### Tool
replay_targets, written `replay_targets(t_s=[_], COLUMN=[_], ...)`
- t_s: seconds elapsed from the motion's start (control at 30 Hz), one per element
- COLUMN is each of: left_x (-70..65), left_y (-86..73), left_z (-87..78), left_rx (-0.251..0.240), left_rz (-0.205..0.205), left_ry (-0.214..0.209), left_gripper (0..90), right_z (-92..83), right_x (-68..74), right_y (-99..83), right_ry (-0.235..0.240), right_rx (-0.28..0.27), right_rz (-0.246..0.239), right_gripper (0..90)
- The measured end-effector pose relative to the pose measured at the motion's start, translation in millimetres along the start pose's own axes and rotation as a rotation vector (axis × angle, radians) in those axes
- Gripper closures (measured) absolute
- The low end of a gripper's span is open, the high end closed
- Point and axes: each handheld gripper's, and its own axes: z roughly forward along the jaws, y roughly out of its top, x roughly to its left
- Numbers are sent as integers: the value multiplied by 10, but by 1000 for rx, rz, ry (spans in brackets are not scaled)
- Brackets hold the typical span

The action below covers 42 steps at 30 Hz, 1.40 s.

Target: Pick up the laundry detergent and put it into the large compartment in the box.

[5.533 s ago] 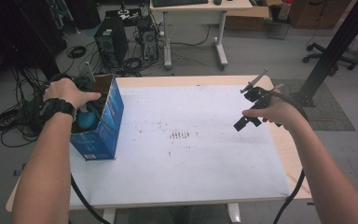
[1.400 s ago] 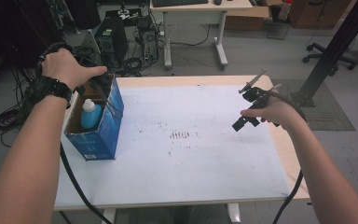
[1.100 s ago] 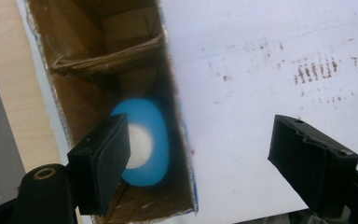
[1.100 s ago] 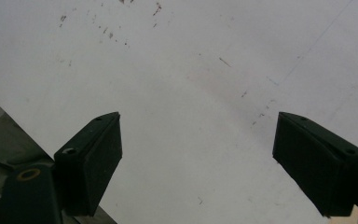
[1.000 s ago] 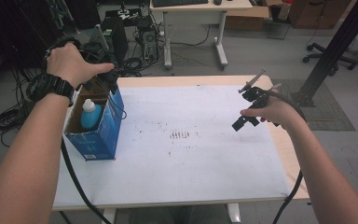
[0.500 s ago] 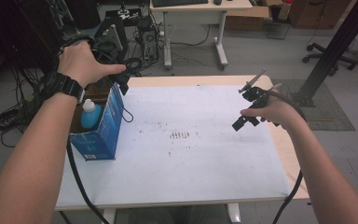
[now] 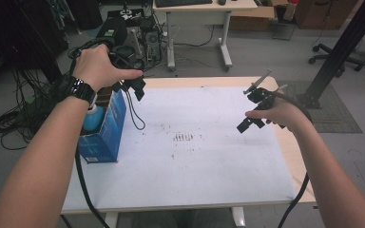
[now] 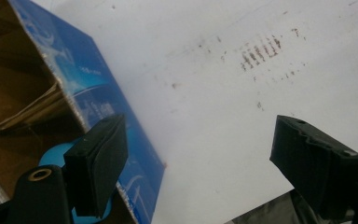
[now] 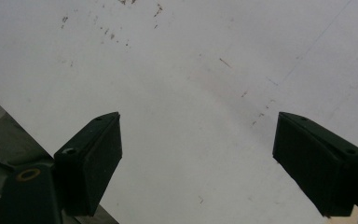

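Jaws of the left gripper point(image 7: 132, 88): spread wide, nothing between them, held above the far right corner of the blue box point(image 7: 105, 124). Blue box: open-topped, standing at the table's left edge, a blue-capped bottle point(image 7: 93, 118) inside. Table point(image 7: 195, 161): white top, bare across the middle apart from faint marks point(image 7: 186, 137); wide free room between box and right hand. Left hand point(image 7: 100, 66): raised over the box's far end, wrist with a black watch point(image 7: 77, 89), forearm reaching in from the lower left. Right gripper point(image 7: 252, 116): jaws likewise wide apart and empty, pointing down at the bare top near the right edge. Right hand point(image 7: 278, 113): hovering low, forearm from the lower right.
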Motion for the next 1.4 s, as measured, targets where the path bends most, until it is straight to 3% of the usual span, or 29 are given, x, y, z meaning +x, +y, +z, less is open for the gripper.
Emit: replay_targets(t_s=[0.17,0.37,0.73,1.13,1.4], left_x=[-80,-169,-313,-376,-469], left_y=[30,56,61,41,67], left_z=[43,121,275,472,597], left_rx=[-9,12,33,67,79], left_rz=[30,69,143,164,188], left_ry=[-12,-3,-22,-8,-26], left_gripper=[193,190,190,188,185], right_z=[-2,-5,-9,-2,-26], right_x=[0,2,5,-7,-6], right_y=[-3,-9,-27,-43,-82], right_ry=[0,0,-8,-13,-15], right_rx=[0,0,1,7,0], right_rz=[0,-1,2,4,10], right_gripper=[158,158,158,158,158])
